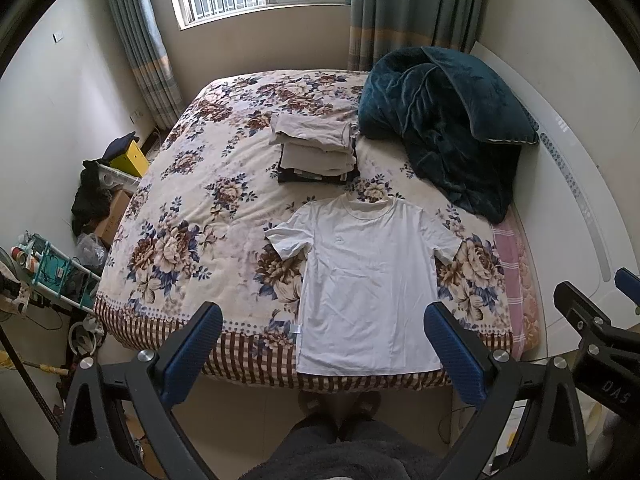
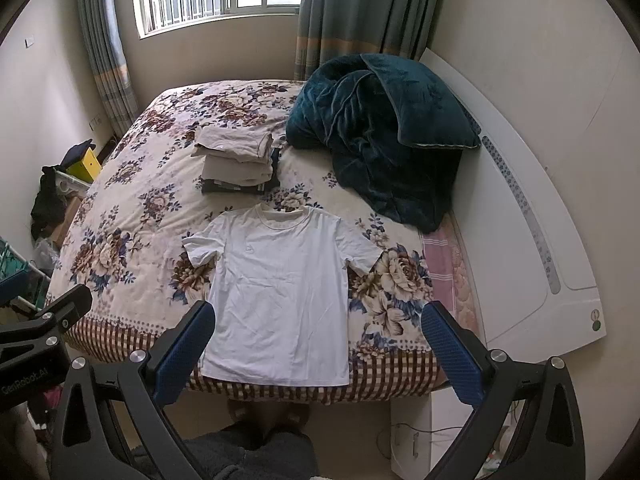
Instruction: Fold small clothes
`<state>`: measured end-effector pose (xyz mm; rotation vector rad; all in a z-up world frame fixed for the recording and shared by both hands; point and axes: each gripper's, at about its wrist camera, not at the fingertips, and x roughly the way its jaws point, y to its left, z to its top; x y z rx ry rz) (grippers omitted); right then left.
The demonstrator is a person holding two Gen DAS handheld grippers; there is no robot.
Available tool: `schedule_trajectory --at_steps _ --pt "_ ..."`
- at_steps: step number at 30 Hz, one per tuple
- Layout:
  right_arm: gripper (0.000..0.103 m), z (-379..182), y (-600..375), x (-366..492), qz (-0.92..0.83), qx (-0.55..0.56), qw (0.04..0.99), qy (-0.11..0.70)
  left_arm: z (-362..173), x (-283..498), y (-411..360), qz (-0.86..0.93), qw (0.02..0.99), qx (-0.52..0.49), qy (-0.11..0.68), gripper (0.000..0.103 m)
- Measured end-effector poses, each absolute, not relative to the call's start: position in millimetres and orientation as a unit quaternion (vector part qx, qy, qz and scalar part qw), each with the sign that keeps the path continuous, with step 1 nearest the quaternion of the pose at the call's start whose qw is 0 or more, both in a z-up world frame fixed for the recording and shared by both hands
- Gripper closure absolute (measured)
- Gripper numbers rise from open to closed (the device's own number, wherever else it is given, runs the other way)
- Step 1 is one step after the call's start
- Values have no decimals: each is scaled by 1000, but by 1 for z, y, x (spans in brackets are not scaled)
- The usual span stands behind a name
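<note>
A white T-shirt lies spread flat, front up, at the near edge of the floral bed; it also shows in the right wrist view. Its hem hangs at the bed's edge. Behind it stands a stack of folded clothes, also in the right wrist view. My left gripper is open and empty, held high above the shirt's lower part. My right gripper is open and empty, likewise high above the shirt's lower right side.
A bunched dark teal blanket lies at the bed's far right by the white headboard. Boxes, bags and a rack clutter the floor to the left. The person's legs and slippers stand at the bed's near edge.
</note>
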<state>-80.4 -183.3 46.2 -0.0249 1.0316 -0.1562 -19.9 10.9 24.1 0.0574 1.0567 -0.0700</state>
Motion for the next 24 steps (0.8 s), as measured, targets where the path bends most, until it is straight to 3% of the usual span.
schedule_trajectory --at_steps 24 --pt "0 52 -184 -74 -75 -10 868 490 32 -11 13 -35 866 24 499 0"
